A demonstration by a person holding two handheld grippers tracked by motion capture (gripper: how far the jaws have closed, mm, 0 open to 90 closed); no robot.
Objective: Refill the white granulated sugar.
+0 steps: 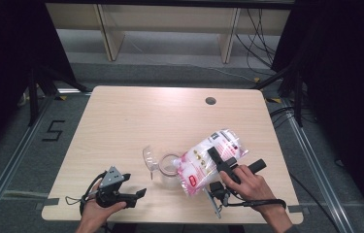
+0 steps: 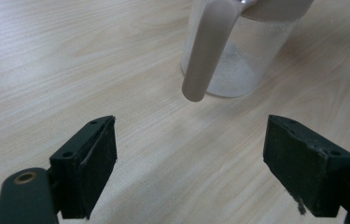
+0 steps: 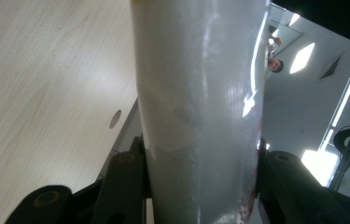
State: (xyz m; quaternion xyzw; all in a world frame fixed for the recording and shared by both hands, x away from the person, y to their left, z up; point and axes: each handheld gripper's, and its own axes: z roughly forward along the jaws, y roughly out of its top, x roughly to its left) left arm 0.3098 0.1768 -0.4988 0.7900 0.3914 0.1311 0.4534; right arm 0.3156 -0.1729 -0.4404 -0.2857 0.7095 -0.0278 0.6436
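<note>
Right hand-held gripper [image 1: 218, 160] is clenched on a white-and-pink bag [image 1: 207, 160] of granules, its black jaws pressing the plastic from both sides, as the right gripper view [image 3: 196, 116] shows with the film bulging between them. That bag is tilted over a clear plastic jug [image 1: 167, 165] standing near the middle of the pale wooden counter [image 1: 136, 116], the lower end of the bag just above or at the jug's rim; whether it touches I cannot tell. In the left gripper view the jug [image 2: 242, 56] already has a small heap of white grains on its bottom, and its handle [image 2: 207, 51] points toward the camera. Left hand-held gripper [image 1: 136, 194] lies released, jaws well apart with nothing between them, low over the counter near the front edge and apart from the jug. Pouring seems to be the step in hand, and only just started. To do it well, the bag's opening should stay inside the rim, with the tilt raised slowly so the grains run in a thin stream rather than slumping out at once. A steady squeeze matters: too tight and the film may buckle and block the flow, too slack and the bag could slip. Since the jug is light and nearly empty, the free left hand-held gripper could close on the handle to keep it from tipping or sliding if the bag nudges it.
</note>
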